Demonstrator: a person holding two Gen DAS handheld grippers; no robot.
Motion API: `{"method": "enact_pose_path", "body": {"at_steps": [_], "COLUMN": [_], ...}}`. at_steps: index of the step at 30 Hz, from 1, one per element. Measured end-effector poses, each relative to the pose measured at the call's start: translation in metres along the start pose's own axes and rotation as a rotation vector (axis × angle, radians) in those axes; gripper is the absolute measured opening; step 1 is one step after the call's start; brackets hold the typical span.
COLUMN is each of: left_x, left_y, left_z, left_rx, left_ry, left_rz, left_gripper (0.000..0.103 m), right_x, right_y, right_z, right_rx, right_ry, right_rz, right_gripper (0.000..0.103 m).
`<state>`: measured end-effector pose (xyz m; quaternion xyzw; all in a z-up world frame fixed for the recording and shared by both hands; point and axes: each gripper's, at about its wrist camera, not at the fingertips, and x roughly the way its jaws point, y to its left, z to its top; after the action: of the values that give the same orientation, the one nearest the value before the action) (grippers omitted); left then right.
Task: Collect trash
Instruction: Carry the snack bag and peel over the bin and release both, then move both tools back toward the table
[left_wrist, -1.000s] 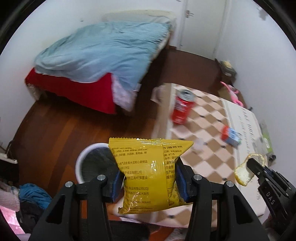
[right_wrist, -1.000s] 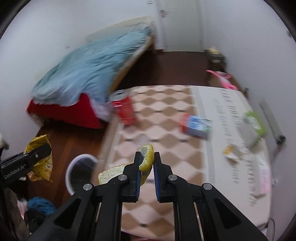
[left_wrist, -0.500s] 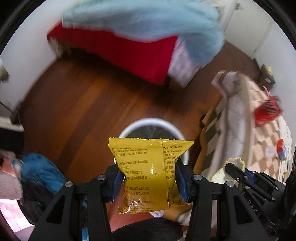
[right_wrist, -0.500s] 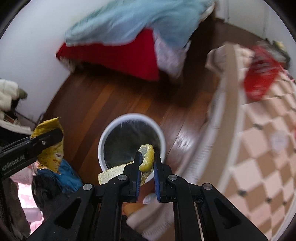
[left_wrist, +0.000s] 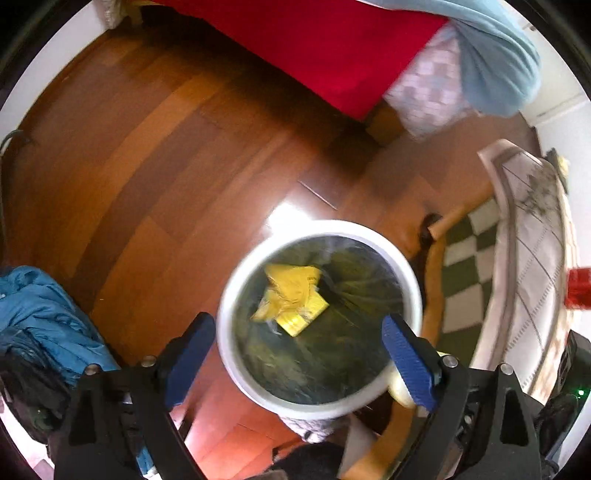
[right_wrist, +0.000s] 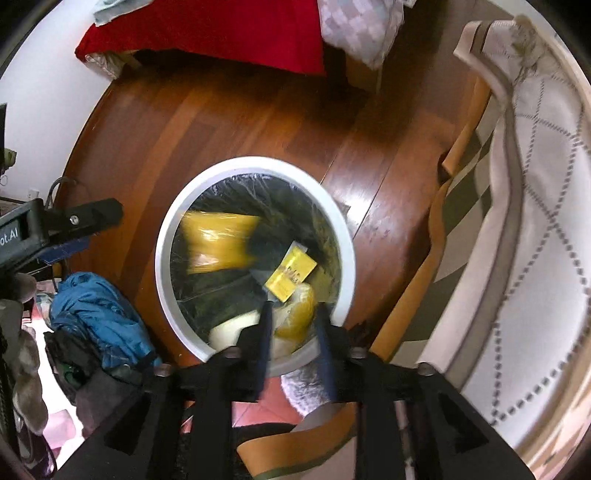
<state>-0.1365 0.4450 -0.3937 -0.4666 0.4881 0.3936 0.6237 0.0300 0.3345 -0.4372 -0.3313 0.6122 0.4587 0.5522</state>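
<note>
The yellow snack bag (left_wrist: 290, 299), crumpled and glossy, lies inside the white bin (left_wrist: 236, 291) on its dark liner, directly below the left claw (left_wrist: 299, 354), whose jaws gape wide and empty. Over the bin's near rim, the right claw (right_wrist: 291, 332) stands parted around a pale yellow peel (right_wrist: 299, 314); whether it grips is unclear. Best keep that claw over the bin's mouth so the peel falls inside.

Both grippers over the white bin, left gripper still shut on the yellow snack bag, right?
Not quite. The left gripper is open, per the left wrist view; the yellow snack bag is already inside the white bin. Both grippers are over the bin.
</note>
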Motion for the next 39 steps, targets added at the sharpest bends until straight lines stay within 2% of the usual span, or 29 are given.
{"method": "enact_pose_path", "body": {"at_steps": [1,5,7,11,14,19,27,39], "left_x": [-0.003,-0.016,-0.024,-0.038,-0.049,-0.076,-0.124,-0.208], "left_y": [0.003,0.009,0.008,0.005,0.001,-0.009,-0.022,-0.043], "left_z": [-0.001,-0.012,-0.024,-0.048,-0.065,-0.087,-0.117,-0.171], "left_rx": [-0.011,-0.004,0.010,0.038,0.058,0.087,0.115,0.127], "left_ry": [-0.007,-0.062,-0.095,-0.133,-0.157,-0.199,-0.281,-0.417], "left_rz": [0.007,0.089,0.155,0.216,0.241,0.239,0.247,0.199], "left_gripper": [0.092,0.093,0.093,0.093,0.093,0.093,0.093,0.093], "right_x": [0.001,0.000,-0.005,-0.015,-0.029,-0.059,-0.115,-0.217], "right_y": [0.001,0.003,0.005,0.012,0.013,0.014,0.013,0.015], "right_z": [0.002,-0.002,-0.005,-0.016,-0.025,-0.044,-0.077,-0.134], "right_rx": [0.000,-0.017,-0.037,-0.087,-0.101,-0.104,-0.075,-0.085], "right_ry": [0.002,0.003,-0.001,-0.015,-0.045,-0.102,-0.203,-0.387], "right_rz": [0.003,0.004,-0.019,-0.090,-0.125,-0.142,-0.136,-0.090], "right_gripper": [0.054,0.066,0.086,0.100,0.101,0.101,0.101,0.101]}}
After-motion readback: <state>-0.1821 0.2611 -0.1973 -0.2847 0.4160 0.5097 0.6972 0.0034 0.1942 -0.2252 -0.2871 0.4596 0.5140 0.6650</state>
